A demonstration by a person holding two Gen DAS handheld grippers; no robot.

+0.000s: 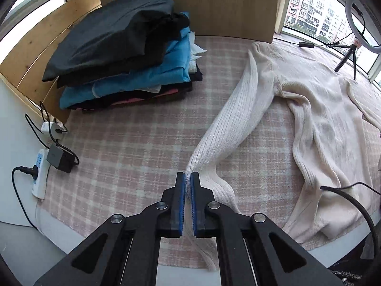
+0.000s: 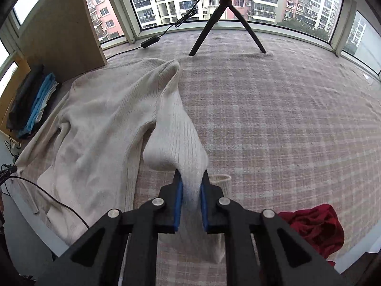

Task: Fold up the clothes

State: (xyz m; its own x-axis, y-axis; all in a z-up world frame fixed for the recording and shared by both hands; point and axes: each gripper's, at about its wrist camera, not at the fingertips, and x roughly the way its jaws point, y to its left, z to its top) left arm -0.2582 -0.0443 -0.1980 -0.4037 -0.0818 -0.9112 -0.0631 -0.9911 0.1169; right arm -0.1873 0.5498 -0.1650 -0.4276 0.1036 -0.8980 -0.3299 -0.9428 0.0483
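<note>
A cream ribbed sweater (image 1: pixel 319 128) lies spread on the pink plaid cloth (image 1: pixel 133 147). My left gripper (image 1: pixel 188 178) is shut on one sleeve (image 1: pixel 238 116), which stretches taut from the shoulder to the jaws. My right gripper (image 2: pixel 191 178) is shut on the other sleeve (image 2: pixel 176 133) of the sweater (image 2: pixel 102 128), lifted off the cloth; its cuff (image 2: pixel 222 181) hangs just right of the jaws.
A stack of folded clothes (image 1: pixel 123 57), black and blue, sits at the back left against a wooden board (image 1: pixel 190 2). A power strip (image 1: pixel 40 174) and chargers lie at the left edge. A tripod with ring light (image 2: pixel 226 21) stands by the window. A red garment (image 2: pixel 314 228) lies at front right.
</note>
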